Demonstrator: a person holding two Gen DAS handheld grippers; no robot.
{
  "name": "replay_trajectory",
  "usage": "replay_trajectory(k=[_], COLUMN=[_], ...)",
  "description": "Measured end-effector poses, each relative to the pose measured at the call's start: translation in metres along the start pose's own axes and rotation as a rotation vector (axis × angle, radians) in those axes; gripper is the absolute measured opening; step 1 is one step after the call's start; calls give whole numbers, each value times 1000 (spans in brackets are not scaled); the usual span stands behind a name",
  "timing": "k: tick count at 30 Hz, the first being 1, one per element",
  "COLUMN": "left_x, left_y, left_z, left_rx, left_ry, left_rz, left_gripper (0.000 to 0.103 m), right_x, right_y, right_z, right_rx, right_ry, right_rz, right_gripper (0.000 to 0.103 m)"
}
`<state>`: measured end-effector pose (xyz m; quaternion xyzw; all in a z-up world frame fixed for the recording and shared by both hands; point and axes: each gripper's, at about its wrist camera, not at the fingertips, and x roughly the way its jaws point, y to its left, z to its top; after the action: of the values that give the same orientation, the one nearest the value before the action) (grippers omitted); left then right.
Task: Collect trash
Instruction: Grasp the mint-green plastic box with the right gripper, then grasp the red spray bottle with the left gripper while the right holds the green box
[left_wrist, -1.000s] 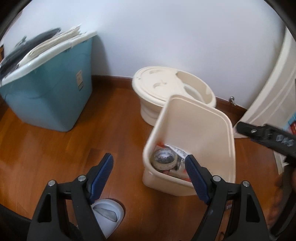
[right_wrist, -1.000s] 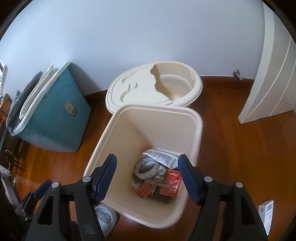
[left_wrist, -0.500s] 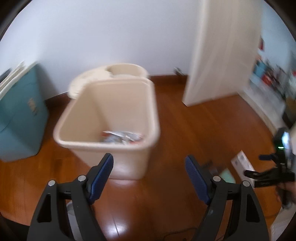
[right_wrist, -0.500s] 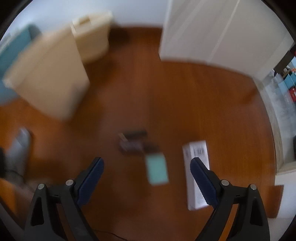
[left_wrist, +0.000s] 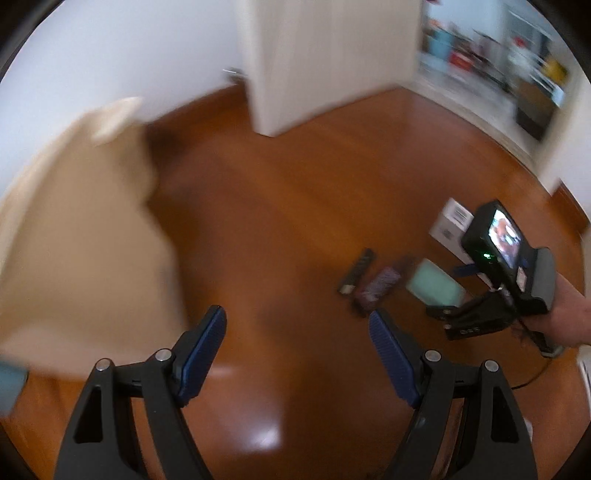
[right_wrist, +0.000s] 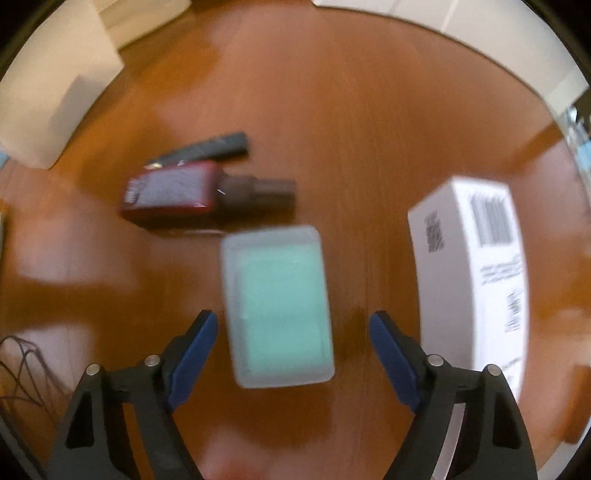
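Trash lies on the shiny brown wooden floor (right_wrist: 332, 110): a flat pale box with a mint-green top (right_wrist: 279, 306), a dark red flat bottle with a brown cap (right_wrist: 177, 194), a thin black stick-shaped thing (right_wrist: 207, 147) just behind the bottle, and a tall white cardboard box with a barcode (right_wrist: 476, 273) off to the side. The right gripper (right_wrist: 291, 332) points down over the mint-green box. Its blue pads are wide apart and have just been closing a little; the box shows between them, but they do not press on it. The left gripper (left_wrist: 297, 339) is wide open too, with only floor between its pads. A blurry cream plastic bin (left_wrist: 74, 240) stands beside it
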<state>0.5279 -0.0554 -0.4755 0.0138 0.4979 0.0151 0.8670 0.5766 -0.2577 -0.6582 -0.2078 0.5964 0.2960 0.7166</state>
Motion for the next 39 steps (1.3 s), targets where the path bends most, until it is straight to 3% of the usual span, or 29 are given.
replay_trajectory(k=[3, 4, 5, 10, 14, 20, 26, 28, 31, 32, 37, 39], left_x=[32, 40, 46, 70, 90, 121, 144, 150, 163, 162, 155, 139], left_y=[-19, -26, -35, -77, -100, -122, -128, -130, -136, -138, -142, -134], left_z=[18, 22, 25, 30, 35, 35, 30, 29, 23, 22, 15, 17], left_rx=[114, 156, 205, 465, 569, 585, 561, 568, 596, 607, 587, 532], left_ry=[63, 72, 79, 130, 190, 273, 329, 352, 395, 372, 366, 330], left_rz=[-40, -50, -64, -137, -188, -245, -251, -249, -234, -237, -244, -255], left_gripper=[79, 79, 79, 79, 79, 79, 75, 66, 39, 30, 30, 30], right_x=[0, -2, -5, -50, -101, -153, -163, -166, -169, -169, -174, -180], right_y=[2, 4, 4, -12, -21, -47, -60, -63, -64, -64, -71, -72], right_z=[-7, -9, -11, -45, -98, -156, -167, -153, -153, -155, -156, -153], right_rx=[-15, -25, -26, 125, 244, 416, 460, 470, 475, 481, 523, 528], right_ry=[-47, -57, -57, -181, -297, -397, -428, -426, -428, -426, -430, -438], right_rz=[-1, 3, -6, 26, 64, 60, 47, 54, 56, 58, 74, 71], right_gripper=[79, 63, 54, 53, 54, 54, 54, 54, 54, 54, 54, 54])
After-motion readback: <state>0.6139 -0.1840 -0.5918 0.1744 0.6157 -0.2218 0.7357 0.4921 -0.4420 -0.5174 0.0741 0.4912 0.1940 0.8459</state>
